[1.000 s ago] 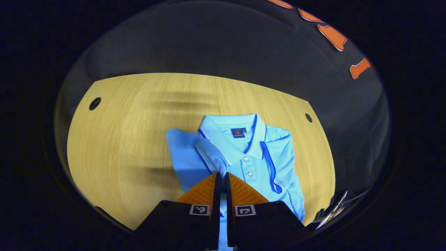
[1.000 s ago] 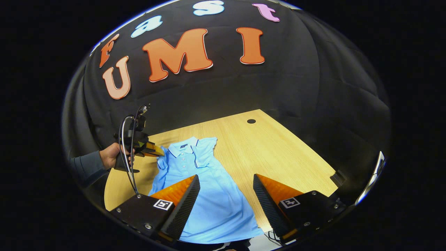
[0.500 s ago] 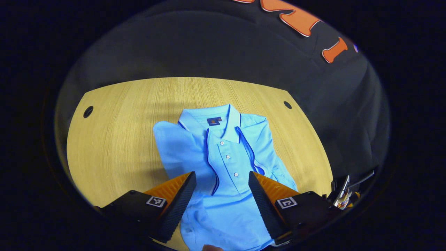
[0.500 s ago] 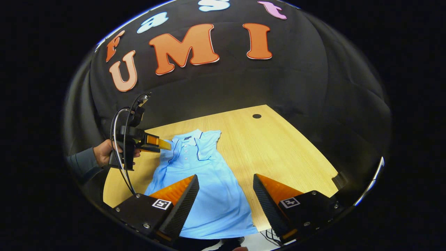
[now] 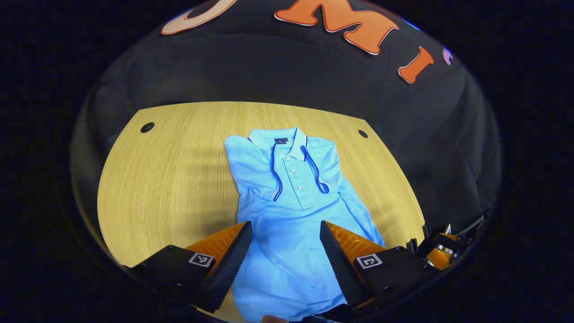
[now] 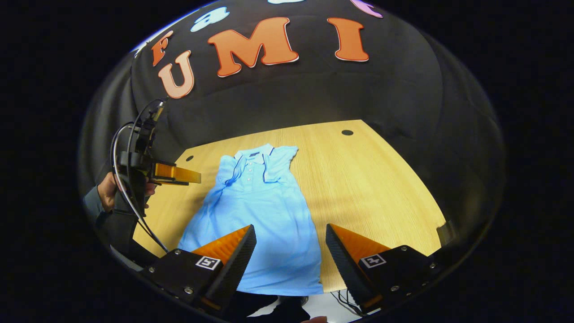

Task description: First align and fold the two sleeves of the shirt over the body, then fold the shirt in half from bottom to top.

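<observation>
Your left gripper (image 5: 282, 233) has let go of the sleeve (image 5: 253, 168) and pulled back; both sleeves now lie folded over the shirt (image 5: 287, 211), flat on the table (image 5: 157, 179). Both it and your right gripper (image 6: 289, 240) stand spread apart, holding nothing, so the bottom-to-top fold looks next.

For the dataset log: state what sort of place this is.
Probably a staged recording booth, not a home: a black cloth wall backs a bare wooden table with cable holes, where a blue polo shirt lies flat, and a person's hand holds a hand-held gripper.
</observation>
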`<state>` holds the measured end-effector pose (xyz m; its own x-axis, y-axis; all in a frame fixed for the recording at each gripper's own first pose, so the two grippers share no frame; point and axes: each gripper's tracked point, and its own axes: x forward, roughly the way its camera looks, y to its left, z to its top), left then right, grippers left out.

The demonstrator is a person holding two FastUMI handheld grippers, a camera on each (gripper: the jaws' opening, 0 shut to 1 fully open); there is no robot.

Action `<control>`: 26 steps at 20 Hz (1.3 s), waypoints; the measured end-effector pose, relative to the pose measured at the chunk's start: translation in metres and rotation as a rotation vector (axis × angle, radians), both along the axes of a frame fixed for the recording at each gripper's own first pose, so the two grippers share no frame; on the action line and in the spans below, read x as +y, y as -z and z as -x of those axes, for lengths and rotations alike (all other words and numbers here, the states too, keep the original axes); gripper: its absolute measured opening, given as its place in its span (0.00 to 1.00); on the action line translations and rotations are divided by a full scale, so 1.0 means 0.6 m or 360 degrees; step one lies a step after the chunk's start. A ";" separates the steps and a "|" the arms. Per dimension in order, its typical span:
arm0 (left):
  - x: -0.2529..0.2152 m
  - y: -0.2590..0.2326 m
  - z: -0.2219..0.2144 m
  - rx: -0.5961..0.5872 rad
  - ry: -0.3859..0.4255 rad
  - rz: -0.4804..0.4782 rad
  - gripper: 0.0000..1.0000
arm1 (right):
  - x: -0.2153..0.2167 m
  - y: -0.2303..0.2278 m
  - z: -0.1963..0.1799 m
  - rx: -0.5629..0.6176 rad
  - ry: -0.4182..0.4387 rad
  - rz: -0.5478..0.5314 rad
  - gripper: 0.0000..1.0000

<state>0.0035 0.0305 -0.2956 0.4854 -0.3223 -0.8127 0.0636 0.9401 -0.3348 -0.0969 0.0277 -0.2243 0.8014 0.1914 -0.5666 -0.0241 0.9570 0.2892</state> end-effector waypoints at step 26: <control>0.065 0.167 0.404 0.0321 0.0007 -0.0459 1.00 | 0.036 0.241 0.130 0.0510 -0.0209 0.0130 0.98</control>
